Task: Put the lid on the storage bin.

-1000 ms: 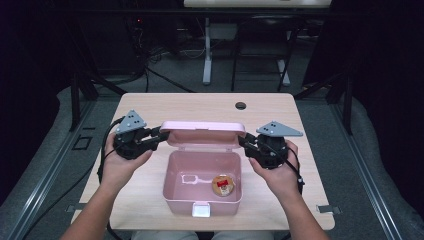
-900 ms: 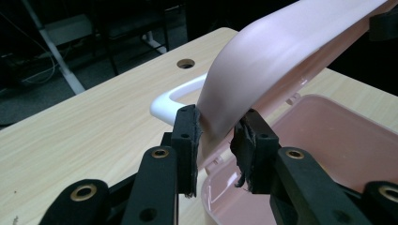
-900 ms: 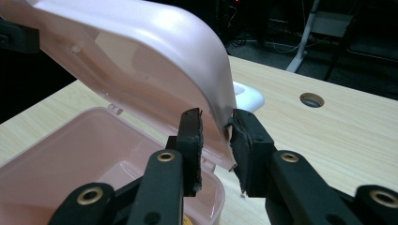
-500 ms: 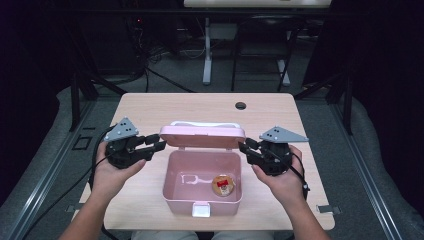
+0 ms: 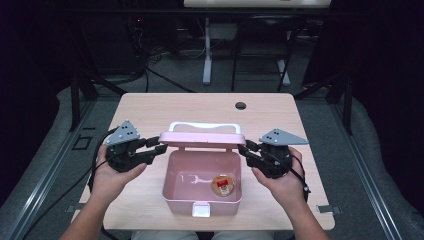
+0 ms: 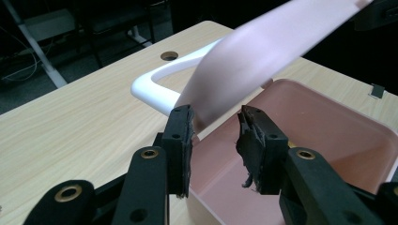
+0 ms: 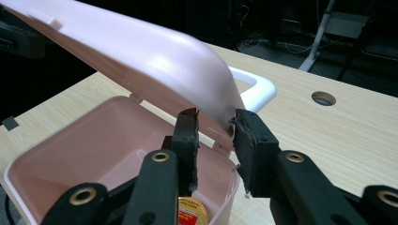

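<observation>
left gripper (image 5: pixel 161 148) first, at the left end of the pink lid (image 5: pixel 202 138): its jaws have just been opening, and in the left gripper view there is a clear gap either side of the lid's corner (image 6: pixel 206 110). the corner sits between the pads, but they are not pressing on it, so that side looks let go.

moving across, the pink box (image 5: pixel 172 192) sits mid-table near the person's edge, open, with its lid half raised and its white handle (image 5: pixel 204 126) lying toward the far side. inside, a small round tin (image 5: pixel 224 185) with a red label rests on the floor of the box, toward the right. the lid is tilted up over the back rim, which i read as being swung on its hinge while a gripper guards each end to keep it level.

over to the right gripper (image 5: pixel 243 149): its jaws stand moderately apart around the lid's right corner (image 7: pixel 225 117). the right-hand pad looks to touch the lid's edge, the other pad sits just under it; whether that is a true pinch i cannot tell. both hands cradle their grippers low on the table.
</observation>
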`<state>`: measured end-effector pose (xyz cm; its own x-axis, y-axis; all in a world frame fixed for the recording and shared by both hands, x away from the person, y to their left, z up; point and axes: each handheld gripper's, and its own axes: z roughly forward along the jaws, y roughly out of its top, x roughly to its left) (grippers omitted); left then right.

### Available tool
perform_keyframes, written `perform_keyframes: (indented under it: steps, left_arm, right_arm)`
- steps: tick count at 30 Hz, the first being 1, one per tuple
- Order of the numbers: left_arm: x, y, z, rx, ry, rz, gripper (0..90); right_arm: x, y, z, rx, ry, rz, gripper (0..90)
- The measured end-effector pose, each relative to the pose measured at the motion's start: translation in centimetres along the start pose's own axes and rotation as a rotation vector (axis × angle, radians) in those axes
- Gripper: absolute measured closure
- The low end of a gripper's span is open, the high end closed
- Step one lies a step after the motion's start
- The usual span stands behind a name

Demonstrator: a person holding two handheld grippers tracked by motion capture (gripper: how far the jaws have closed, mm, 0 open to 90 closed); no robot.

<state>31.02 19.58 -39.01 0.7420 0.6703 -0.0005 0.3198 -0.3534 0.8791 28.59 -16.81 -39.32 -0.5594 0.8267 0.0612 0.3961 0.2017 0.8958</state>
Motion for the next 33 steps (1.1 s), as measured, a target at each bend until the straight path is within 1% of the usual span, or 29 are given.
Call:
perform_keyframes:
  steps: [5, 8, 16, 19, 23, 29, 31, 33]
  left_arm:
    - [-0.2, -0.2, -0.2, 0.0, -0.006, 0.004, 64.7]
    - [-0.3, -0.4, -0.2, 0.004, -0.015, -0.003, 64.6]
    - [-0.6, -0.9, -0.3, 0.017, -0.02, -0.004, 64.5]
    - [-0.7, -1.1, -0.4, 0.015, -0.022, -0.007, 64.5]
    - [-0.7, -1.2, -0.4, 0.023, -0.027, -0.008, 64.5]
    - [-0.8, -1.7, -0.4, 0.017, -0.032, -0.011, 64.4]
    - [-0.8, -1.9, -0.4, 0.016, -0.036, -0.019, 64.5]
    - [-0.8, -2.2, -0.3, 0.013, -0.038, -0.021, 64.7]
  right_arm:
    - [0.2, -0.3, 0.0, 0.004, -0.002, -0.008, 69.0]
    - [0.4, -0.6, -0.1, 0.006, -0.006, -0.013, 68.6]
    - [0.5, -1.1, -0.2, 0.027, 0.011, -0.01, 68.1]
    - [0.3, -1.3, -0.2, 0.036, 0.026, 0.005, 67.7]
    - [0.3, -1.4, -0.2, 0.043, 0.038, 0.011, 67.7]
    - [0.2, -1.7, -0.2, 0.053, 0.049, 0.021, 67.4]
    - [0.2, -1.8, -0.1, 0.058, 0.053, 0.011, 66.4]
    - [0.2, -2.0, -0.1, 0.062, 0.059, 0.015, 65.9]
